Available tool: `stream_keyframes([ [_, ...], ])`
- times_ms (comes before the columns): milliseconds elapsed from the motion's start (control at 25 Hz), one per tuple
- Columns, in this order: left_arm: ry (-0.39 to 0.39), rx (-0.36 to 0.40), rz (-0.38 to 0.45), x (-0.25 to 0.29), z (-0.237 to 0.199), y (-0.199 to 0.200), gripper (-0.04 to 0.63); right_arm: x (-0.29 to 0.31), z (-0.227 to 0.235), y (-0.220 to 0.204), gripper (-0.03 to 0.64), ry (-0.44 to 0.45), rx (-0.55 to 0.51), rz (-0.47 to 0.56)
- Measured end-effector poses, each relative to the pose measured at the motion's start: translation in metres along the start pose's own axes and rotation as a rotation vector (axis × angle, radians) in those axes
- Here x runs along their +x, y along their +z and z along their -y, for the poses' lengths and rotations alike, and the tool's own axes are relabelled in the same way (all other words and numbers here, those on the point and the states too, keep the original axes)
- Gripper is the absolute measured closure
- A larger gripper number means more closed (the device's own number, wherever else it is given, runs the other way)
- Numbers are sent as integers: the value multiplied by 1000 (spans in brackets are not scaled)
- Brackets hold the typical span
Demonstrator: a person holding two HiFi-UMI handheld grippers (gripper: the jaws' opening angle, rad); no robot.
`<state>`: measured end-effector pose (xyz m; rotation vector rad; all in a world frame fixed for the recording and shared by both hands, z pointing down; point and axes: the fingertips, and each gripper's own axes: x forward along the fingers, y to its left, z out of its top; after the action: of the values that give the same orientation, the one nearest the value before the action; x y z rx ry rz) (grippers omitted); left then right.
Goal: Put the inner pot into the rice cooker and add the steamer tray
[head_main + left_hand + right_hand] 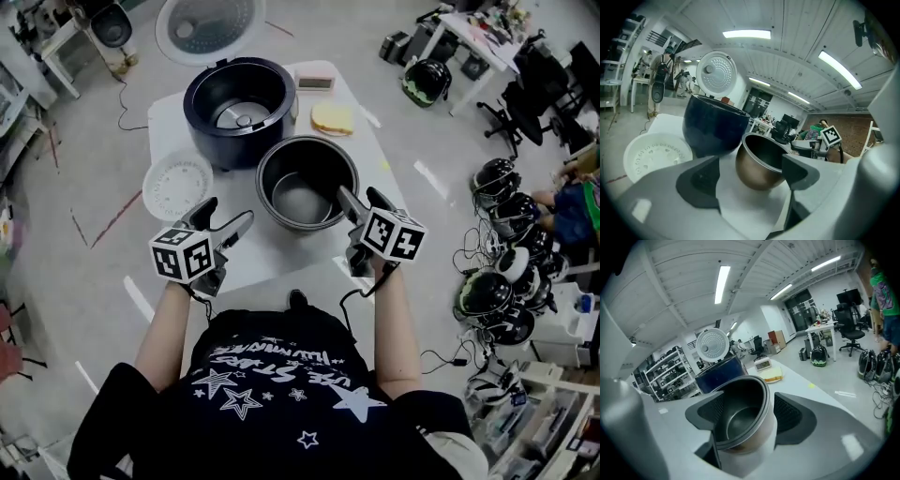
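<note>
**Table** (272,258) – white top, largest item; carries everything below.

**Rice cooker** (217,150) – dark blue body, far-centre of table. Cavity open and bare, heater plate showing at the bottom. No pot inside yet.

**Cooker lid** (208,26) – round, pale, perforated inner face. Hinged open on the far side of the body, standing up behind it.

**Inner pot** (305,199) – metal, dark inside, bronze-toned outside. Upright on the table, just beside the cooker on its near-right. Nothing in it.

**Steamer tray** (178,185) – white, round, perforated. Lies flat at the table's left edge, near-left of the cooker, apart from the pot.

**Right gripper** (361,195) – marker cube on top, pointed at the pot's near-right rim. Its own view has the jaws spread wide, the pot framed in the gap and the right pad close beside the pot's outer wall. No clear squeeze on the pot – reads as released.

**Left gripper** (225,217) – marker cube on top, over the near-left part of the table, near side of the tray. Jaws wide apart, only bare tabletop between them; pot and cooker sit further off. Released, empty.

**Yellow flat item** (332,118) – far-right of table, right of the cooker.

**Small device w/ display** (314,82) – pale, at the far edge, just beyond the yellow item.
</note>
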<state>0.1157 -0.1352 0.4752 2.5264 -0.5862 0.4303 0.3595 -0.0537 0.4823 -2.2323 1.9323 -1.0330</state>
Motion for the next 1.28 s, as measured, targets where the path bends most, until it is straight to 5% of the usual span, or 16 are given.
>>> stream_keyframes([
  [440, 168, -94, 77, 8, 3, -3, 187, 72, 29, 7, 337, 72, -144, -218],
  [600, 196, -118, 85, 12, 4, -2, 187, 87, 35, -3, 454, 55, -180, -286],
  [840, 216, -114, 55, 22, 9, -1, 187, 89, 34, -5, 522, 21, -195, -258],
  [1280, 236, -120, -55, 63, 5, 0, 193, 79, 23, 2, 532, 55, -162, -179],
])
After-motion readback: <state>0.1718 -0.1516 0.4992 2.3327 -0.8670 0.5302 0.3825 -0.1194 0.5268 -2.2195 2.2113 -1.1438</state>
